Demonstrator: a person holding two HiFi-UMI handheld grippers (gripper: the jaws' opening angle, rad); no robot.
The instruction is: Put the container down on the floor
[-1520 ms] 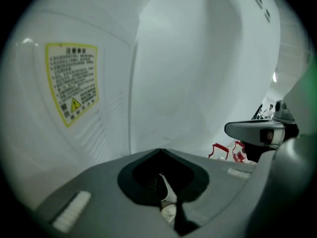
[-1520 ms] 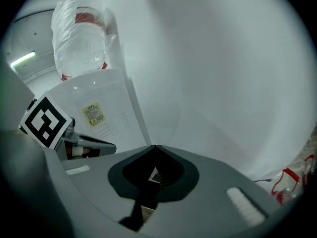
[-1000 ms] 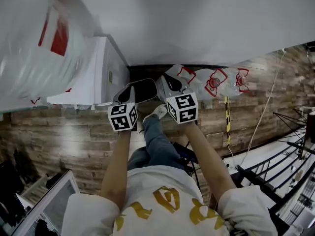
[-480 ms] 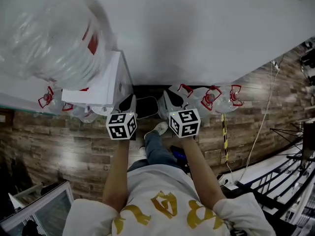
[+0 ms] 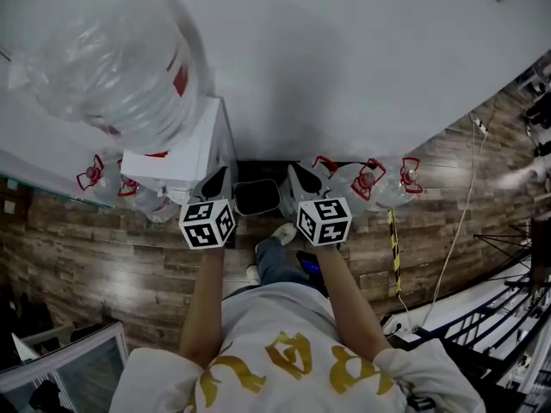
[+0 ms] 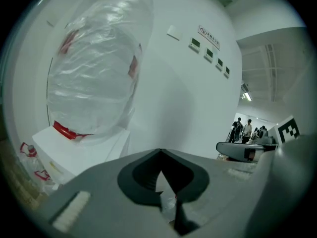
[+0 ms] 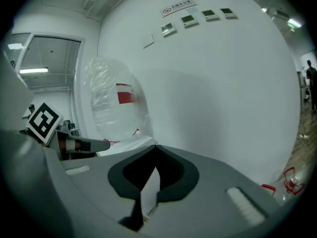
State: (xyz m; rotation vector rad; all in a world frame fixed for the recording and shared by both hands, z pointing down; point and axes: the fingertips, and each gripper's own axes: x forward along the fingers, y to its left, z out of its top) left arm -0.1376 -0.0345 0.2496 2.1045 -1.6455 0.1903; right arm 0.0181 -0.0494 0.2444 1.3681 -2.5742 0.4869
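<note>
Black container (image 5: 256,198), clear red-labelled bottle (image 5: 112,58)

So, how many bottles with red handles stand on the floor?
5: three bottles by the wall right of the container, two left of the white dispenser; others may be hidden behind it.

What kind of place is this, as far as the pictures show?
Probably an office or lab hall: a water dispenser by a white wall, jugs on the wood floor, small panels on the wall.
</note>
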